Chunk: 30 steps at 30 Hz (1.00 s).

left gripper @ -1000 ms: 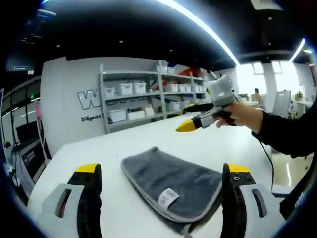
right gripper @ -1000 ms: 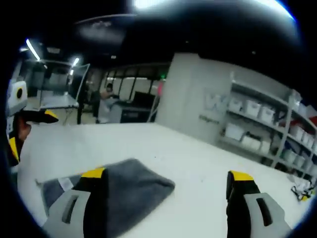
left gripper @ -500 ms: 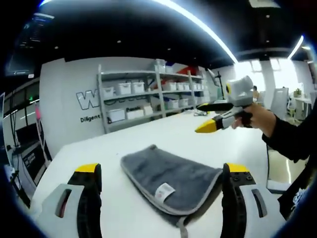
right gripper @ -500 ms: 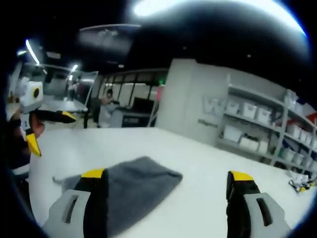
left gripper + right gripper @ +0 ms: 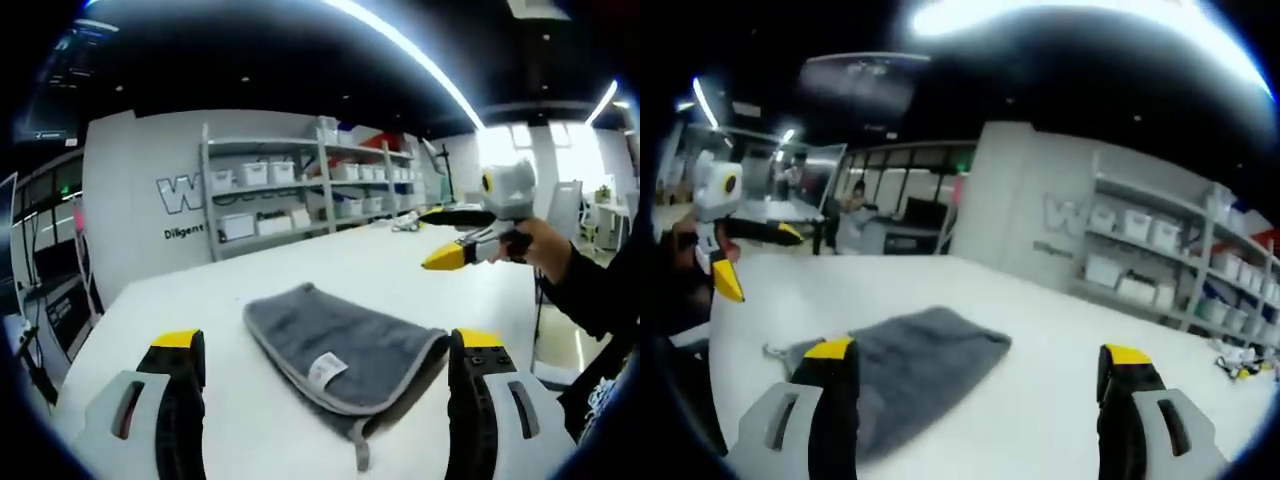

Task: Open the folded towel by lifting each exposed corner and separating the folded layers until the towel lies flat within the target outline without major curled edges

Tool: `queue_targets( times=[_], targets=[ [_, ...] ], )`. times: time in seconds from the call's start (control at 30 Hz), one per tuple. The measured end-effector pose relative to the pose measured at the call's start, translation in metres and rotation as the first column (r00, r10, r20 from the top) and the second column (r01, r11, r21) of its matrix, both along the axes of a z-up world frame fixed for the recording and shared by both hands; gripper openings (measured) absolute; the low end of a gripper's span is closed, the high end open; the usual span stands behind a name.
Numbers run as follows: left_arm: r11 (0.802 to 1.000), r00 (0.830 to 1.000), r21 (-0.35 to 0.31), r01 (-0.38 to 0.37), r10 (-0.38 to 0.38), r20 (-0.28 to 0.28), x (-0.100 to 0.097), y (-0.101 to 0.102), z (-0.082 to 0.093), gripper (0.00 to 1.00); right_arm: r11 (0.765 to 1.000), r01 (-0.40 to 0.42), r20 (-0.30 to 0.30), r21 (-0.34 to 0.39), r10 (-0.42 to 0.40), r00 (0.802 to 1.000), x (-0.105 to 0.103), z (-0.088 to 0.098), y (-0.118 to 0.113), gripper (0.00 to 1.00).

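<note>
On the white bench [image 5: 200,300] the grey towel [image 5: 345,350] is seen folded, untouched | left tongs [image 5: 325,375] and right tongs [image 5: 978,385] held wide, empty | all unfolding judged left.

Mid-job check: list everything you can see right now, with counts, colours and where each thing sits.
towel: one, grey, still folded, lying on the table between the two grippers.
tag: one, white, on the towel's near edge.
hanging loop: one, grey, at the towel's near corner.
table: one, white, under the towel.
shelving unit: one, pale grey, against the far wall, holding white bins.
wall lettering: white wall, grey letters, beside the shelves.
people: at least two, far off in the right gripper view.
left gripper: grey, black and yellow-tipped, open, above the table near the towel.
right gripper: same colours, open, above the table.
</note>
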State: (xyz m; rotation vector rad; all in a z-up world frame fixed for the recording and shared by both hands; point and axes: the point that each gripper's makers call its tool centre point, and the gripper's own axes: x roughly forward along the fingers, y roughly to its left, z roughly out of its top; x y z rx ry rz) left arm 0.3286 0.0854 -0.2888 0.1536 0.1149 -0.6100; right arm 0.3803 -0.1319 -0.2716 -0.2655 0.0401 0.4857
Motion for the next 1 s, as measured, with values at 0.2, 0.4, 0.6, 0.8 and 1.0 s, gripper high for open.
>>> queue_targets(
  times=[0.2, 0.4, 0.6, 0.8, 1.0],
  targets=[
    [1.0, 1.0, -0.007, -0.019, 0.019, -0.014, 0.004, 0.012, -0.005, 1.0, 1.0, 0.013, 0.005, -0.007, -0.013, 1.0, -0.007, 0.001, -0.001, 1.0],
    [0.998, 0.998, -0.057, -0.009, 0.005, -0.063, 0.002, 0.01, -0.016, 1.0, 1.0, 0.028, 0.004, -0.002, -0.028, 1.0, -0.015, 0.001, -0.008, 1.0],
    [0.996, 0.996, -0.086, -0.024, 0.016, -0.092, 0.002, 0.011, -0.028, 1.0, 0.999, 0.052, 0.007, -0.001, -0.052, 0.999, -0.017, 0.002, -0.017, 1.0],
    [0.995, 0.995, -0.098, -0.008, -0.002, -0.103, -0.006, 0.003, -0.033, 1.0, 0.998, 0.055, -0.005, 0.0, -0.055, 0.998, -0.019, -0.002, -0.02, 1.0],
    [0.958, 0.985, -0.285, -0.027, -0.023, -0.169, -0.018, -0.019, -0.033, 1.0, 0.998, 0.06, -0.003, 0.013, -0.06, 0.998, -0.019, -0.001, -0.024, 1.0]
  ],
)
